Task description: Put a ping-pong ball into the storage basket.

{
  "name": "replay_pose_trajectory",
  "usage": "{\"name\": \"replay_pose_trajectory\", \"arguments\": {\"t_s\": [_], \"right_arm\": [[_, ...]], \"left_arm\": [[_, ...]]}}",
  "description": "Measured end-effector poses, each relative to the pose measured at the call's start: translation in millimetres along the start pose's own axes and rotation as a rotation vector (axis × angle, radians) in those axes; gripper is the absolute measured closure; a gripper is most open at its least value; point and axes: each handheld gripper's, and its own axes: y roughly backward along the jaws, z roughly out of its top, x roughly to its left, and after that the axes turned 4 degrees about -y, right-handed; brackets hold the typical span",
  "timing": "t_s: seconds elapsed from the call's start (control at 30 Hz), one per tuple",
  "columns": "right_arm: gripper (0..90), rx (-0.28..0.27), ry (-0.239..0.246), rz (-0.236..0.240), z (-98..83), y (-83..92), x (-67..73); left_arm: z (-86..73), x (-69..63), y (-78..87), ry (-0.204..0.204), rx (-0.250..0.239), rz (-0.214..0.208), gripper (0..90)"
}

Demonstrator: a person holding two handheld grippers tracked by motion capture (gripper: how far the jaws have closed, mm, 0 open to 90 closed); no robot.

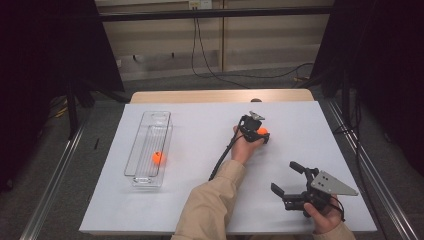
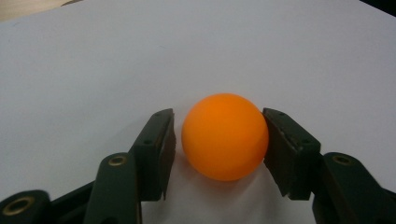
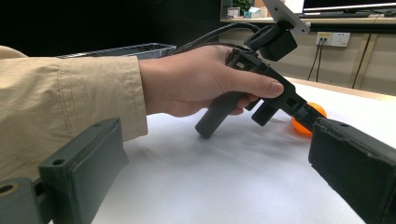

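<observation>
My left gripper [image 2: 219,140] has an orange ball [image 2: 225,136] between its jaws on the white table [image 1: 200,200]. One jaw touches the ball. The other has a small gap beside it, so I do not have a real grip yet. My right gripper [image 1: 291,181] waits near me, jaws wide apart and holding nothing. Another ball [image 1: 158,158] sits in the clear tray [image 1: 150,120], well off to the left. The ball is round and smooth. If I squeeze off-centre, it could pop out and roll away. If I lift too soon, it could drop and bounce off the table.
</observation>
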Motion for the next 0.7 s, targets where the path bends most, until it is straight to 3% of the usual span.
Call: {"name": "replay_pose_trajectory", "arguments": {"t_s": [0.37,0.7], "right_arm": [[3.0,-0.002,0.002,-0.001,0.1,0.2,-0.6],[3.0,-0.002,0.005,-0.002,0.1,0.2,-0.5]], "left_arm": [[-0.3,0.1,0.3,0.015,-0.002,-0.001,50.7],[-4.2,-2.9,9.3,0.023,0.003,-0.032,50.8]]}}
